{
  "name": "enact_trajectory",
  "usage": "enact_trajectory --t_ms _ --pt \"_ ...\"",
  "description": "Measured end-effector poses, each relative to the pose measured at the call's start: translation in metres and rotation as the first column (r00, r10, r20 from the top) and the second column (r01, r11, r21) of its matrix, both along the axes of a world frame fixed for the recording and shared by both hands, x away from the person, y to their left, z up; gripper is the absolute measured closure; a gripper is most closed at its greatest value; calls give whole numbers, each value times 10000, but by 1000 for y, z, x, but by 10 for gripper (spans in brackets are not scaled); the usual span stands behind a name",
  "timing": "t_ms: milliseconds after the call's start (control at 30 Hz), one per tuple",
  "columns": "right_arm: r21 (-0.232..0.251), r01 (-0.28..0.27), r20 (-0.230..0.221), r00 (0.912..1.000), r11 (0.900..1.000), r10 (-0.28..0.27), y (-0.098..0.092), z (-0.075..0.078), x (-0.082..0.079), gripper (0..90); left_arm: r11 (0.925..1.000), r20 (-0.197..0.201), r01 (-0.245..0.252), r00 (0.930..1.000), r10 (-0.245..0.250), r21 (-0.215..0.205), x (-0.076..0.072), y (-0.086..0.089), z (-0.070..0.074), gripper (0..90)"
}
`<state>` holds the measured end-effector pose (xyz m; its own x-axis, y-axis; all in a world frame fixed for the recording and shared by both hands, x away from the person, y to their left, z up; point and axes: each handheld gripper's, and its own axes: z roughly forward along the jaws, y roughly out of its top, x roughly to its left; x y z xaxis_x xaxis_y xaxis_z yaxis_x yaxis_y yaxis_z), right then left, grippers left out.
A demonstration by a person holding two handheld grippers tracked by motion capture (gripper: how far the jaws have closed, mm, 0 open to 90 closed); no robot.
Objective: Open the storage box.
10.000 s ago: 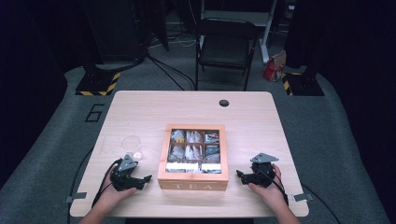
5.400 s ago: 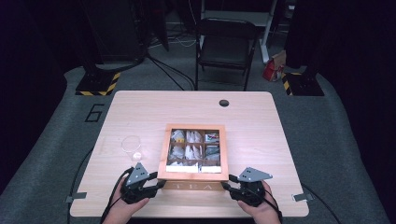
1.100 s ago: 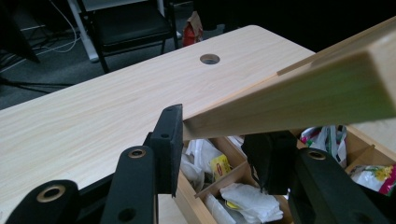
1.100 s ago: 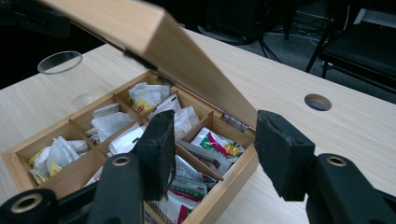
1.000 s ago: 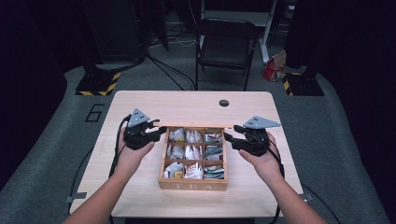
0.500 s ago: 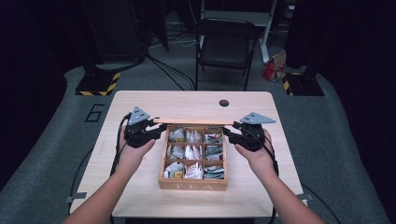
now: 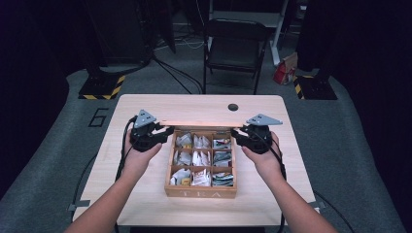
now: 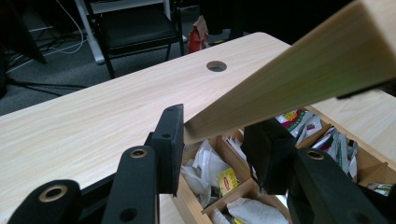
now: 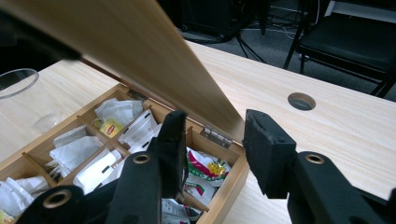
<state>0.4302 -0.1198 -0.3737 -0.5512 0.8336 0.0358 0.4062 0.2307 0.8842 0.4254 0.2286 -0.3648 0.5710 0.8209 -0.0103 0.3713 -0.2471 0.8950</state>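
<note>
On the pale wooden bench (image 7: 145, 194), mid-frame, the tea box (image 7: 201, 187) has its lid (image 7: 201, 124) raised, long axis left to right, each end between the left gripper (image 7: 167, 131) and right gripper (image 7: 234, 132) fingers; whether they clamp it I cannot tell.

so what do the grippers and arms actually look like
Both the left gripper and the right gripper are black, two-jawed tools with flat rectangular pads, brass-ringed holes in the linkages, a grey three-cornered plate on top and a black trailing cable. The person's forearms are bare, with no sleeves in view.
</note>
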Motion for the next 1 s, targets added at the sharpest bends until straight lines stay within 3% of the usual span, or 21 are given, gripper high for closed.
enact_trajectory --t_ms 333,667,1000 --pt "113 44 -132 9999 9999 -43 1 3 6 594 10000 61 -71 10000 71 -29 5 0 -2 586" --pt "286 118 -212 9997 9995 -112 0 6 12 595 9994 -187 -339 9993 338 -12 19 -2 -14 566" --pt "418 198 -220 9996 9989 -189 0 9 18 597 9987 -170 -514 9985 515 14 32 -4 -21 573"
